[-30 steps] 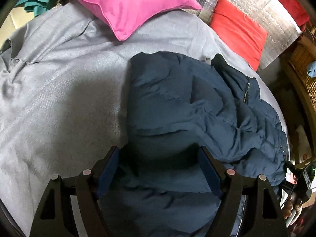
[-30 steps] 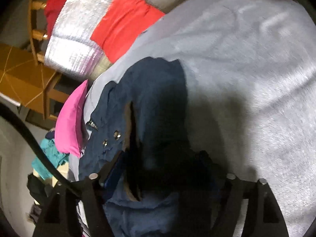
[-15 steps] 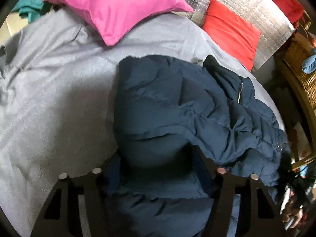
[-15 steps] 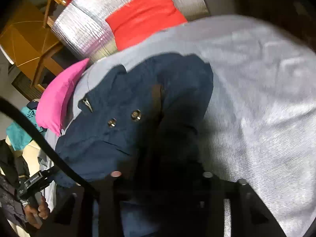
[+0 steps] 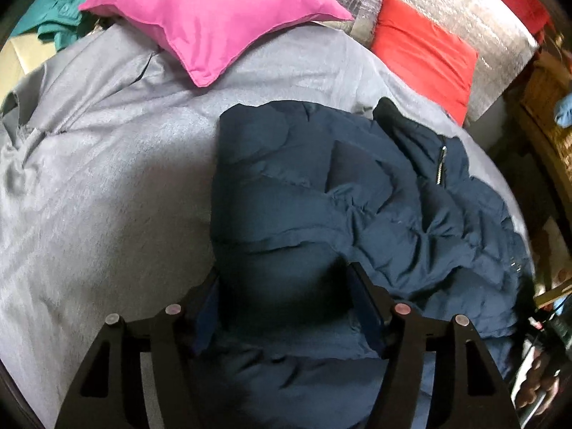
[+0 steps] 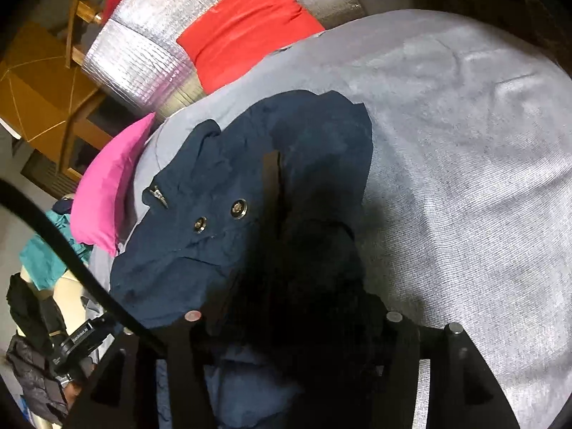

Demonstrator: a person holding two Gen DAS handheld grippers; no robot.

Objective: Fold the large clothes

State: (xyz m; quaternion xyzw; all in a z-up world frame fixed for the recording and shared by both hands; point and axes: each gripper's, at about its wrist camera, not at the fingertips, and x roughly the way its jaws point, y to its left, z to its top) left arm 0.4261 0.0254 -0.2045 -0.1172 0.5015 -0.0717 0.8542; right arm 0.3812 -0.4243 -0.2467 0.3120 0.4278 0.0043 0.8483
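I am pinching a puffy fold of the jacket lying on the bed in my left fingers; right fingers, just reopening, sit buried in its dark fabric, grip unclear; I should be lifting both edges evenly

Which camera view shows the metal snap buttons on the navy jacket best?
The right wrist view shows them best: two round snap buttons sit lit and sharp on the navy jacket. The left wrist view shows the jacket's quilted side and a zipper; there the snaps are only a faint glint at the far right.
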